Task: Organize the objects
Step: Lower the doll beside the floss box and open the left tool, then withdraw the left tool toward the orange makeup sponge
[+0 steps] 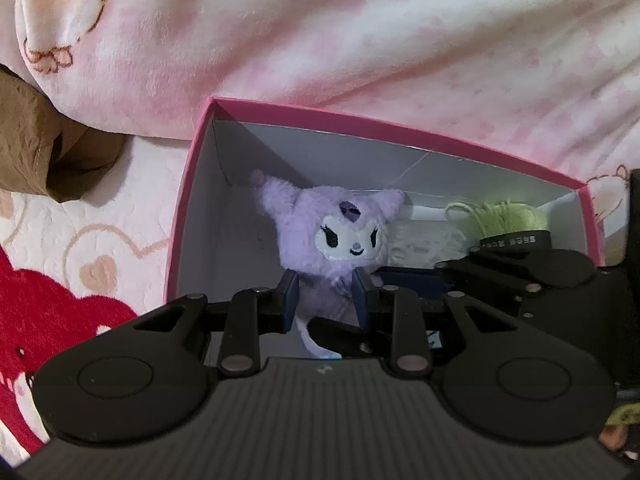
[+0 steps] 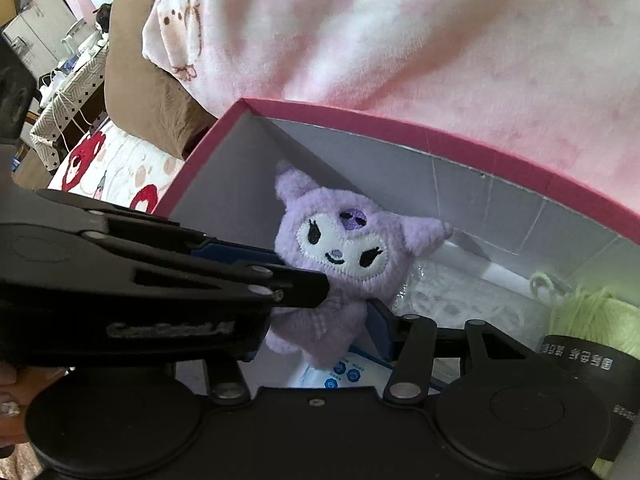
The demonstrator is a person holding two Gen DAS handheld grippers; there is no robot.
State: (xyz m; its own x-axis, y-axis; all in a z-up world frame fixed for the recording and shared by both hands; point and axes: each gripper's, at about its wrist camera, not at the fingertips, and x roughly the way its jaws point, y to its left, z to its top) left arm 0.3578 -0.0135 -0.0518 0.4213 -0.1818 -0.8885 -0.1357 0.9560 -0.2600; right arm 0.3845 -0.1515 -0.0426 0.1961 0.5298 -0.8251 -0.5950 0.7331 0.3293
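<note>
Nearest us, our left gripper has its two blue pads pressed against either side of the plush, low on its body, so the jaws are closed on it. We hold it by the torso, we judge, so the head stays upright and clear as it goes into the box. The plush sits between the jaws, its head rising above them and its tail trailing back toward us.

Our right gripper comes in just beside the plush; one blue pad lies close against its right flank, but the left gripper crosses in front and hides the other finger, so we cannot tell whether these jaws grip or stand open.

Farther in, to the right, a green yarn skein and a clear bag rest on the box floor. Beyond the far wall lies a pink blanket.
</note>
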